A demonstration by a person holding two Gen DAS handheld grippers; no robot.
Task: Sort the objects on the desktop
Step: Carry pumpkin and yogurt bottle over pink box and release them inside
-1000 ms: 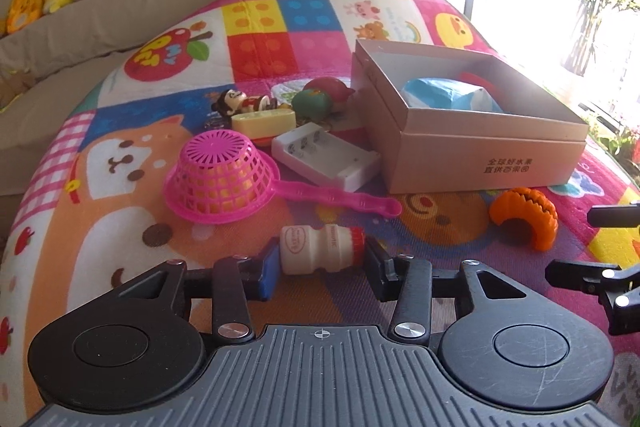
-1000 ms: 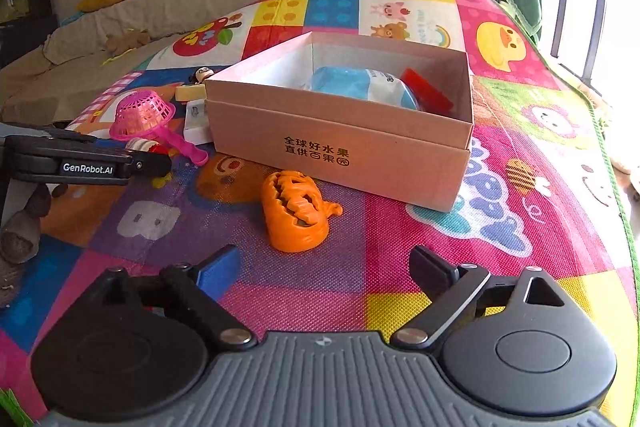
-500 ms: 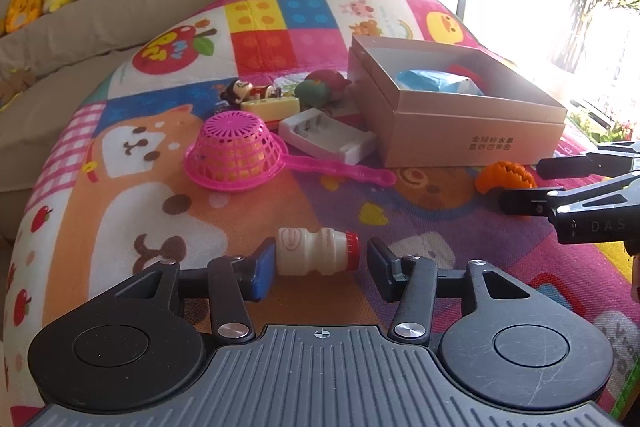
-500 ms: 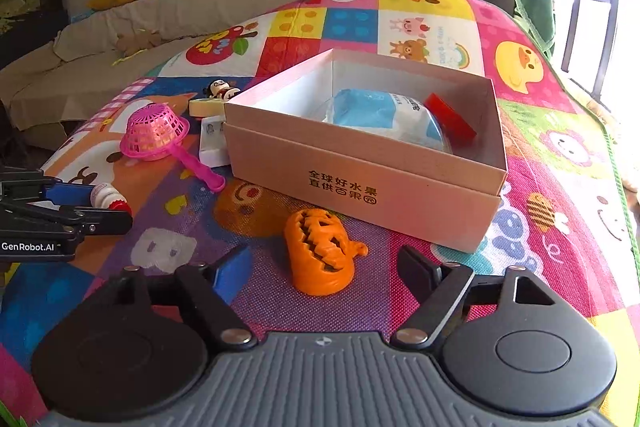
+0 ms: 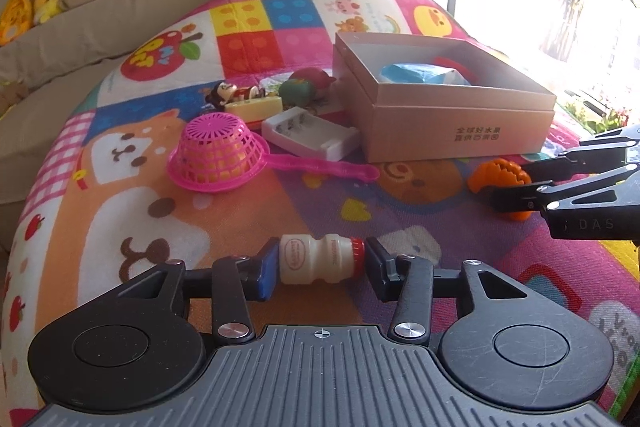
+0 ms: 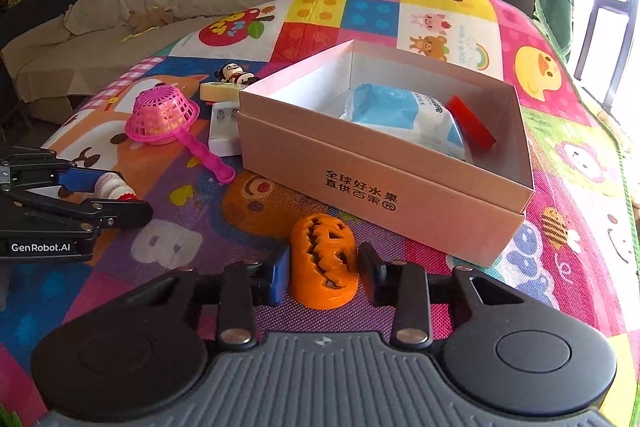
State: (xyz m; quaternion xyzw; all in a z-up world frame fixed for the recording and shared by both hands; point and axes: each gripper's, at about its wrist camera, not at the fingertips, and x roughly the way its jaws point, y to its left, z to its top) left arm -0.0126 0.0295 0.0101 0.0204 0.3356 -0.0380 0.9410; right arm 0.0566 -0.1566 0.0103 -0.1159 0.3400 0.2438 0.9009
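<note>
A small white bottle with a red cap (image 5: 316, 259) lies crosswise between the fingers of my left gripper (image 5: 320, 263), which is shut on it; the right wrist view shows that gripper (image 6: 124, 195) at the far left with the bottle (image 6: 114, 187). An orange toy pumpkin (image 6: 320, 255) stands on the colourful mat just in front of the open cardboard box (image 6: 360, 187). My right gripper (image 6: 324, 267) is closing around the pumpkin, with both pads against its sides. From the left wrist, the right gripper (image 5: 506, 183) and pumpkin (image 5: 496, 175) appear at the right edge.
The box (image 5: 460, 131) holds a blue-white packet (image 6: 400, 111) and a red piece (image 6: 470, 123). Left of it lie a pink strainer (image 5: 216, 159), a white battery charger (image 5: 312, 135), a small figurine (image 5: 228, 93) and a green-red toy (image 5: 308, 87). A sofa with plush toys runs behind.
My right gripper came forward to the pumpkin and its fingers closed in on it from wide open. The left gripper stayed in place with the bottle between its fingers.
</note>
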